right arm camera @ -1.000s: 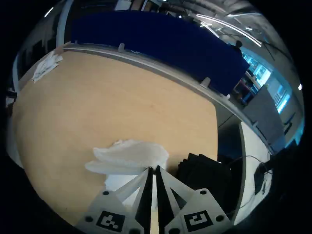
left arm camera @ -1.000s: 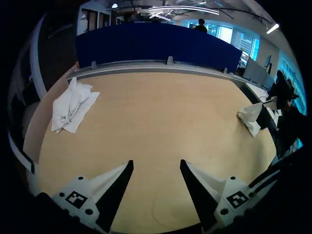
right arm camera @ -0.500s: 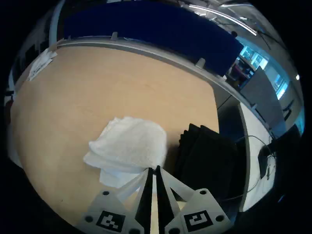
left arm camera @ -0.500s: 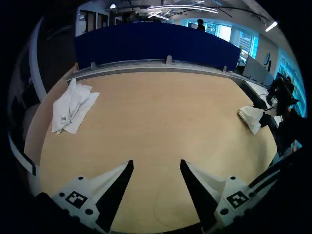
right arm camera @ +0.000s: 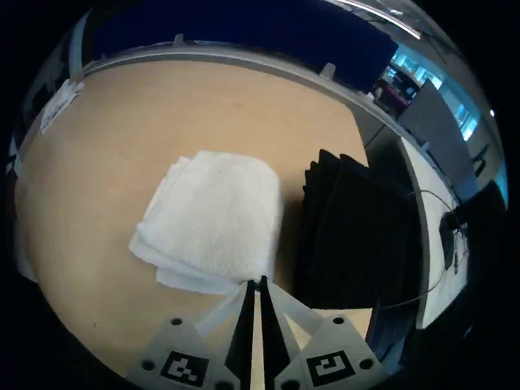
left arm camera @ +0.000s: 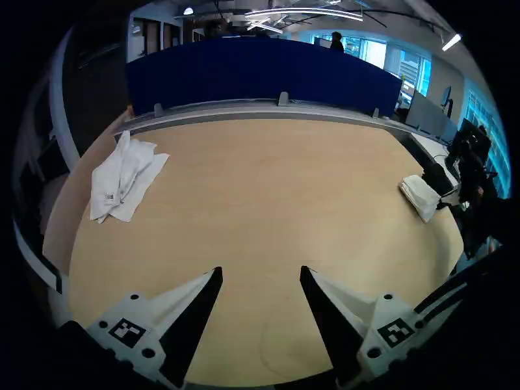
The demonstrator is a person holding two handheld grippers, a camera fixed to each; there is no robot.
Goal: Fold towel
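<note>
The folded towel (right arm camera: pixel 214 221), which a second ago hung bunched from the right gripper (right arm camera: pixel 258 281), now lies flat at the right edge of the table (left arm camera: pixel 273 188), just beside a black pile (right arm camera: pixel 354 234). The jaws are still pinched narrow on its near corner. This fold looks done, and letting go should come next. The left gripper (left arm camera: pixel 260 270) hovers over the near edge, jaws wide and empty. A loose towel (left arm camera: pixel 123 179) waits at the far left corner.

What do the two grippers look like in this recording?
Both match. The left gripper and right gripper each have two wedge-shaped fingers tapering to points, white on the outer side and black on the inner face. Each finger base carries a square black-and-white marker and small round holes.
</note>
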